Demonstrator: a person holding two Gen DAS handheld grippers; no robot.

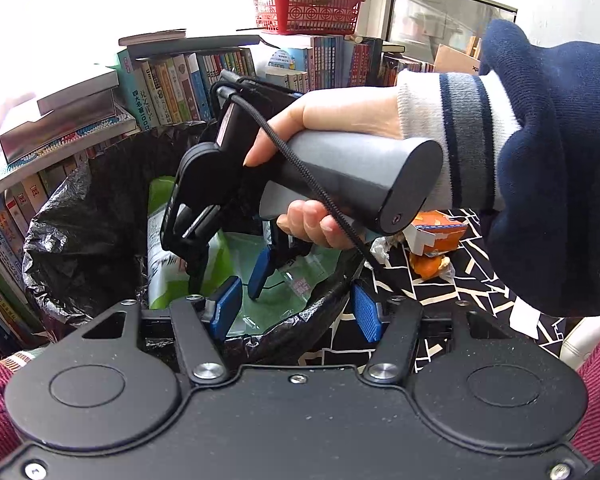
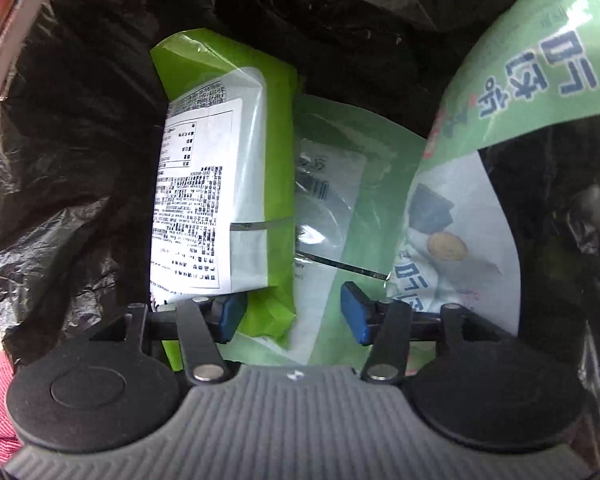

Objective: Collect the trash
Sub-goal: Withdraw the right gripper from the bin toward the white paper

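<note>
Right gripper (image 2: 294,316) jaws apart over glossy green wrappers (image 2: 260,168) in crinkly black bin liner (image 2: 80,160); left gripper (image 1: 294,312) straddled, not clamped, the liner rim.

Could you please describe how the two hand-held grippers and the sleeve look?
Both have black linkages and blue ribbed pads. The right hand-held gripper has a grey handle and a braided black cable. The sleeve is navy over a white cuff with dark stripes.

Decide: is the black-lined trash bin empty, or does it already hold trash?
Holds trash: green wrappers lie inside the black-lined bin.
</note>
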